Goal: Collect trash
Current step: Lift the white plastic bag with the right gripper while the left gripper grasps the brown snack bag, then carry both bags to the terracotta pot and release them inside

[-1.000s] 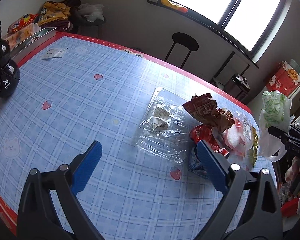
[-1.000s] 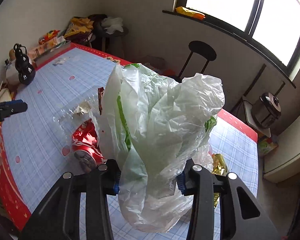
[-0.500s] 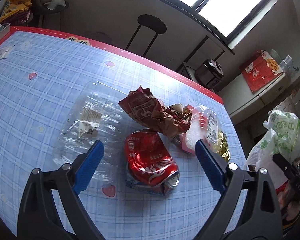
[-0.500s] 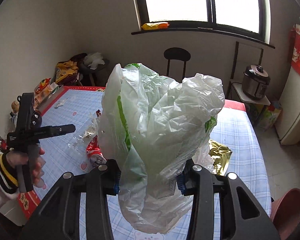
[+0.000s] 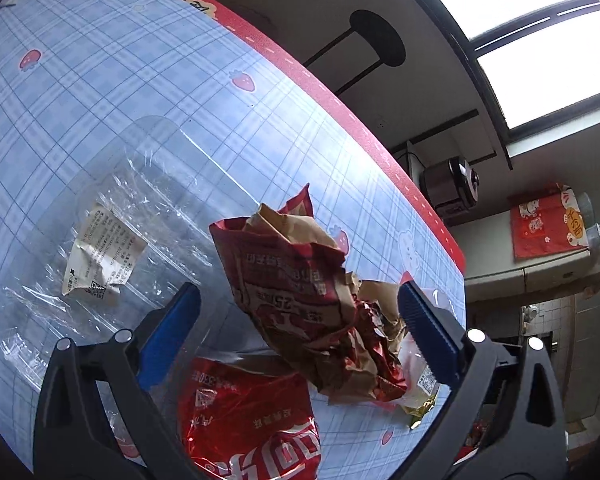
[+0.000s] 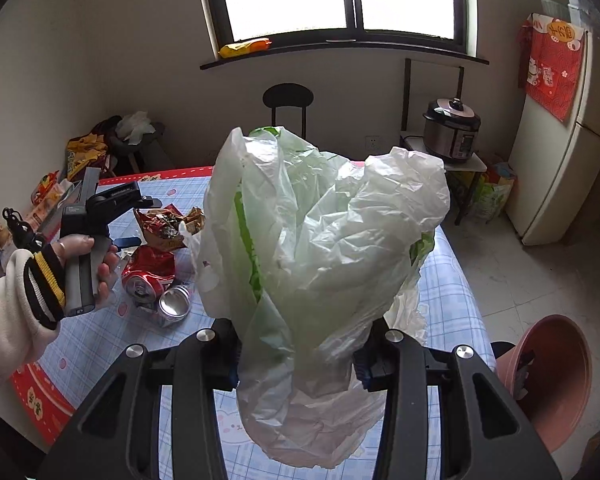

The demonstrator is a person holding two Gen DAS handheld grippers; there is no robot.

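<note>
A: Two grippers in view. Left gripper (image 5: 298, 318) w/ fingers (image 5: 172, 328) spread wide, just been opening further; crumpled red-brown wrapper (image 5: 300, 292) sits btwn them in the left wrist view but pads aren't touching it.

B: And the right?

A: Right gripper (image 6: 296, 364) narrow, clamped on a bunched white-green plastic bag (image 6: 316, 248) that fills mid-frame, standing up from the fingers.

B: Where's the rest of the trash?

A: All on the blue checked counter (image 5: 100, 80). Crushed red can (image 5: 252, 420) at bottom centre of the left wrist view, below the wrapper. Clear plastic tray (image 5: 120, 232) w/ a torn paper label (image 5: 100, 256) at left. Gold foil scrap (image 5: 422, 410) lower right, partly under the wrapper.

B: Right wrist view?

A: Same pile at left-centre: wrapper, red can, a silver can end (image 6: 175, 304). A hand (image 6: 86, 264) w/ cream sleeve grips the left gripper's handle at left edge. Pink basin (image 6: 552, 380) on the floor, lower right.
</note>
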